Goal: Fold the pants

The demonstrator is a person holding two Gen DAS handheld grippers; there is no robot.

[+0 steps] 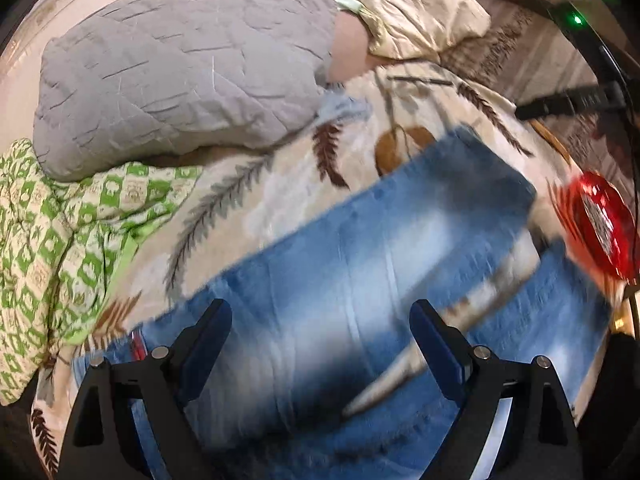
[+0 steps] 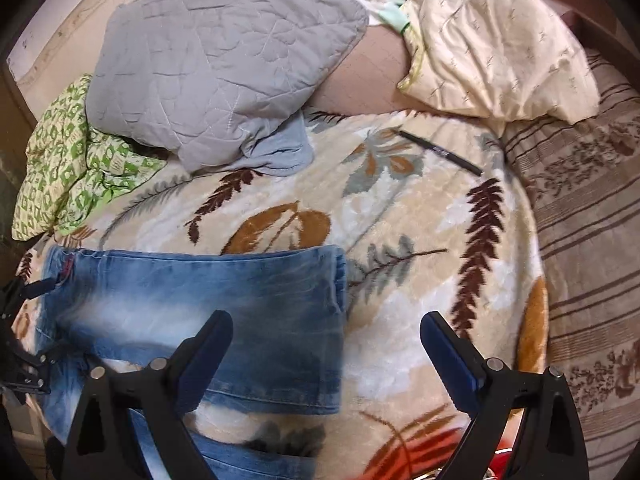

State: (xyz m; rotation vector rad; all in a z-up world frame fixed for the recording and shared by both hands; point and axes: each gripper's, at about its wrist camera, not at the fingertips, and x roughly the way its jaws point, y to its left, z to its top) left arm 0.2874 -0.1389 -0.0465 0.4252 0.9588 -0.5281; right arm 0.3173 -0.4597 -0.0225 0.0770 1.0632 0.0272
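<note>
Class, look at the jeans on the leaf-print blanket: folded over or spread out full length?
Folded. The jeans lie doubled, an upper layer's hem over the leg below.

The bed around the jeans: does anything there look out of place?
Yes. A thin dark pen lies loose on the leaf-print blanket, beyond the folded jeans and apart from them. It is odd among bedding. The grey quilt and green patterned cloth are just bunched at the far side.

Faded denim pants [image 2: 208,300], plush blanket [image 2: 400,216]
</note>
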